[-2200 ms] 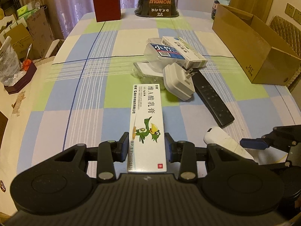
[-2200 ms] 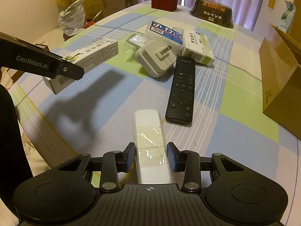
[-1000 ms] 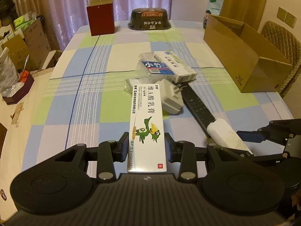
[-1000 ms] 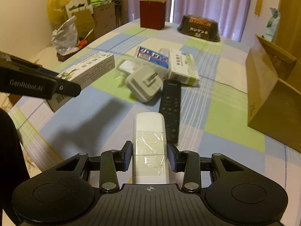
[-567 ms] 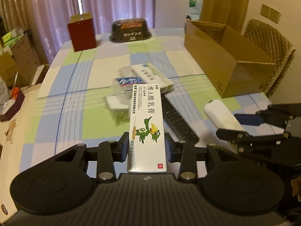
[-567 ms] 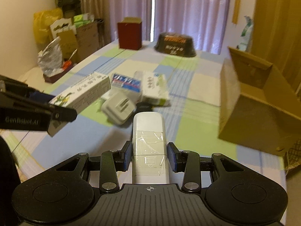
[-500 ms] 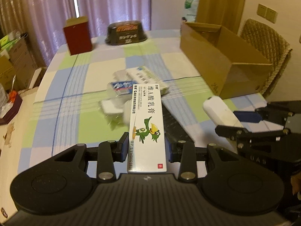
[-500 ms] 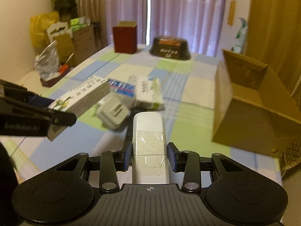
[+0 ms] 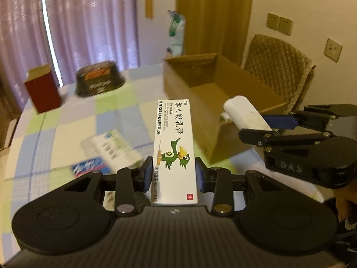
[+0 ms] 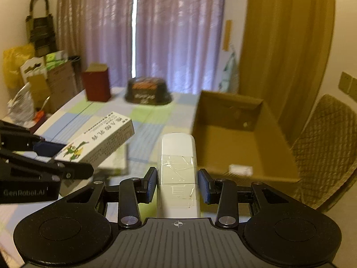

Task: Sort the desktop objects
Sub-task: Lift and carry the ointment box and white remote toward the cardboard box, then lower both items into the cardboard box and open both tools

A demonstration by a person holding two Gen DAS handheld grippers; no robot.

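Observation:
My left gripper [image 9: 174, 175] is shut on a long white ointment box [image 9: 174, 147] printed with a green bird, held in the air above the table. My right gripper [image 10: 177, 184] is shut on a white remote [image 10: 177, 169] wrapped with clear tape. An open cardboard box [image 9: 214, 102] stands on the right side of the table, just ahead of both grippers; the same cardboard box [image 10: 241, 138] fills the right of the right wrist view. In that view the left gripper [image 10: 40, 167] with the ointment box [image 10: 98, 140] hangs at the left.
Blurred medicine boxes [image 9: 109, 149] lie on the checked tablecloth [image 9: 73, 120] below. A red box [image 9: 42, 91] and a black tub [image 9: 98, 81] stand at the far end. A wicker chair [image 9: 281, 67] sits behind the cardboard box. Bags and cartons [image 10: 40, 76] crowd the room's left side.
Both grippers have risen and swung right toward the cardboard box, each keeping its object. The pile of boxes, charger and black remote has dropped back to the lower left.

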